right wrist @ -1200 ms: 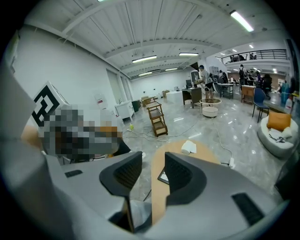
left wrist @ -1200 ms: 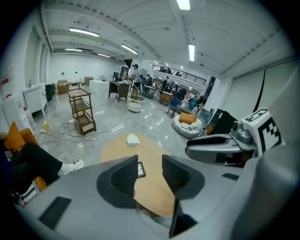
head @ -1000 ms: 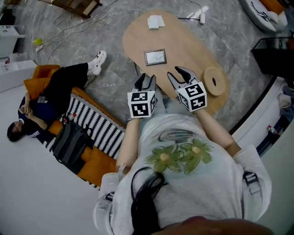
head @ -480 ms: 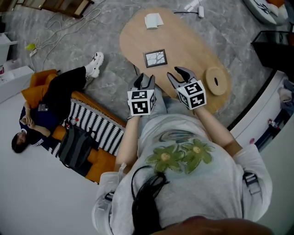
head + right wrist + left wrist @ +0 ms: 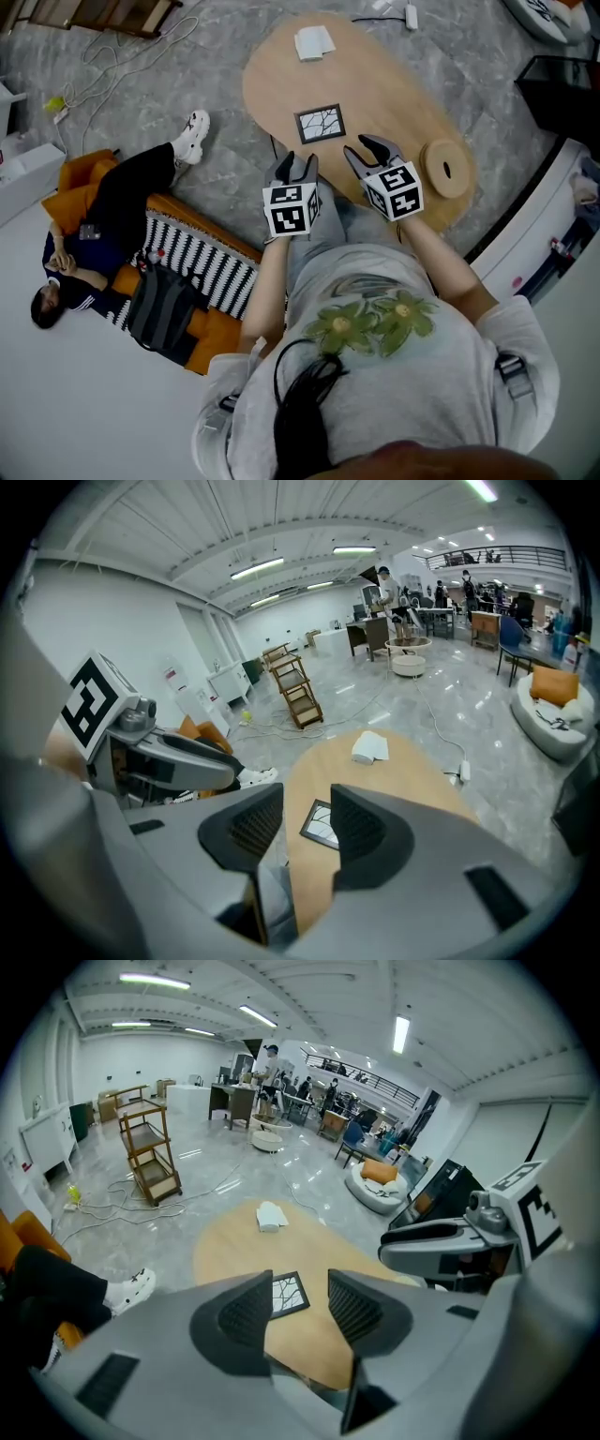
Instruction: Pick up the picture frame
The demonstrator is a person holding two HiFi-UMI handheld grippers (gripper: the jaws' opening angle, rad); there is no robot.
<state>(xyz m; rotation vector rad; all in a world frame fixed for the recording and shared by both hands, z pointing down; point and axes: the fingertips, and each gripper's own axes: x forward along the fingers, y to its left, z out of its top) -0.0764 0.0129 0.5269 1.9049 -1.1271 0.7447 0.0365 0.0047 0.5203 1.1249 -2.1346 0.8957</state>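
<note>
The picture frame (image 5: 320, 123) is small and dark-rimmed, with a white cracked-line picture. It lies flat on the oval wooden table (image 5: 394, 84); it also shows as the frame (image 5: 291, 1294) and the frame (image 5: 321, 825) beyond each pair of jaws. My left gripper (image 5: 295, 165) hovers at the table's near edge, short of the frame. Its jaws are opening, with nothing between them (image 5: 300, 1281). My right gripper (image 5: 369, 150) hangs over the table just right of the frame, apart from it. It is open and empty (image 5: 307, 799).
A white folded cloth (image 5: 314, 42) lies at the table's far end, and a round wooden disc (image 5: 444, 167) at its right edge. A person (image 5: 103, 216) lies on an orange couch to the left. Cables (image 5: 122, 56) trail over the grey floor.
Both grippers have sunk slightly toward the table and stay short of the frame. The frame has not moved on the table.
</note>
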